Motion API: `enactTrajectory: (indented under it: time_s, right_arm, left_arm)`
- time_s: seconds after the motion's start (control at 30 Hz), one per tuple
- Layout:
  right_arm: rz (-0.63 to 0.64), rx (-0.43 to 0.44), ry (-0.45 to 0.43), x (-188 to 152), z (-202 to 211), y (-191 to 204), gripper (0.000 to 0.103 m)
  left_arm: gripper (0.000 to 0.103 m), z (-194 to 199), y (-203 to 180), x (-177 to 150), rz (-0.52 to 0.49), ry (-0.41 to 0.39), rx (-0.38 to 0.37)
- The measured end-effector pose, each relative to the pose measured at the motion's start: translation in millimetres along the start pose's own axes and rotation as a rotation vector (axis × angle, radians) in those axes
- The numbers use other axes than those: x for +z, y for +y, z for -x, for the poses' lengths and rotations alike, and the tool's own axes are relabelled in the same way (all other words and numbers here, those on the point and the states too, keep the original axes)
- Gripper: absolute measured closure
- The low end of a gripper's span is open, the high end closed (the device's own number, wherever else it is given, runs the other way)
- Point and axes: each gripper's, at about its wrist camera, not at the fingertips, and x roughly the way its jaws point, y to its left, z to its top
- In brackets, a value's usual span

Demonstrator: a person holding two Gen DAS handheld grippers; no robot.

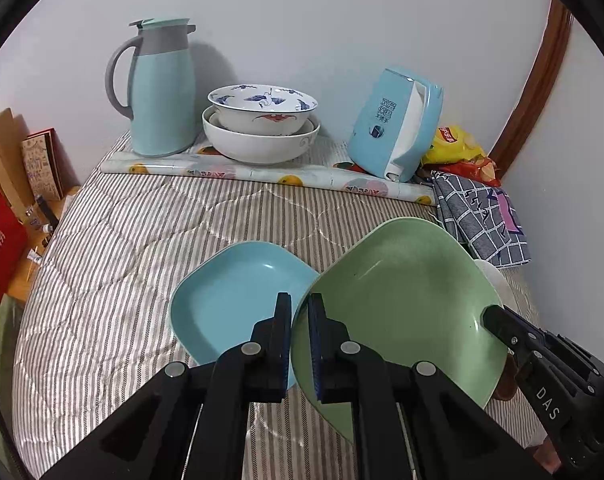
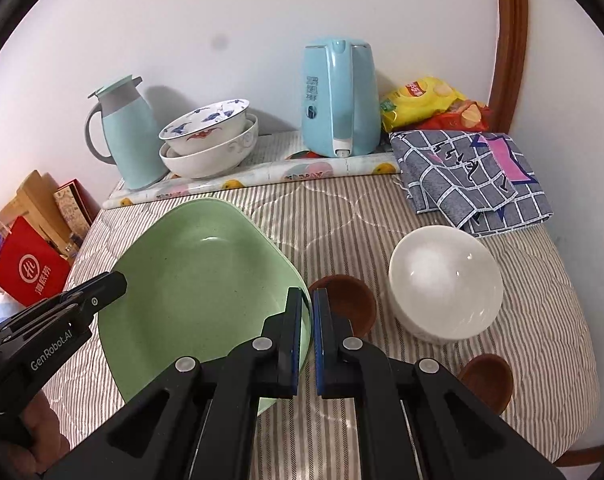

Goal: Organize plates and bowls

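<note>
The striped quilted cover [image 2: 362, 216] spreads over the whole worktop, and along its far edge lies a fruit-printed mat [image 2: 262, 178]. On the mat's left end stands a pale blue thermal jug [image 1: 158, 88]; just beside it a blue-and-white patterned bowl [image 1: 262, 108] sits nested in a larger white bowl [image 1: 258, 144]. At the mat's right end stands a light blue electric kettle [image 2: 338, 98]. In the far right corner a grey checked cloth [image 2: 470, 176] lies folded, with snack bags [image 2: 426, 102] behind it.

Near the front edge, the green plate [image 1: 402, 304] is tilted and lifted, its left rim over the blue plate [image 1: 238, 296], which lies flat on the cover. The left hand-held gripper [image 1: 300, 344] pinches the green plate's left rim between nearly closed fingers; the right hand-held gripper [image 2: 308, 340] clamps its right rim the same way.

Right of the green plate, a white bowl [image 2: 446, 284] rests tilted toward the front. A small brown dish [image 2: 350, 304] lies between plate and bowl, and another brown dish [image 2: 488, 380] sits at the front right.
</note>
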Motion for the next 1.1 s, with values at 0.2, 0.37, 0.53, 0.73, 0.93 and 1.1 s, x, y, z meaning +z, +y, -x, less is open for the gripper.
enactTrajectory:
  time_s: [0.2, 0.37, 0.53, 0.73, 0.93, 1.1]
  right_arm:
    - [0.004, 0.003, 0.001, -5.0, -0.8, 5.4, 0.097]
    - [0.02, 0.009, 0.0, -7.7, -1.5, 15.1, 0.097]
    - [0.032, 0.018, 0.004, -9.0, -5.5, 23.4, 0.098]
    - [0.048, 0.028, 0.017, -9.2, -15.6, 33.4, 0.098]
    - [0.054, 0.041, 0.03, -6.7, -28.2, 41.6, 0.098]
    - [0.064, 0.047, 0.041, -4.2, -38.2, 48.3, 0.098]
  left_arm:
    - [0.094, 3.4, 7.0, -5.1, 0.005, -0.002, 0.005]
    - [0.094, 4.5, 17.5, -9.0, 0.017, 0.0, 0.011]
    - [0.094, 3.1, 26.7, -9.0, 0.024, 0.003, 0.025]
    - [0.094, -2.9, 36.3, -7.2, 0.026, 0.009, 0.049]
    - [0.094, -11.7, 44.8, -5.3, 0.03, 0.02, 0.063]
    - [0.094, -18.6, 53.3, -3.3, 0.04, 0.032, 0.073]
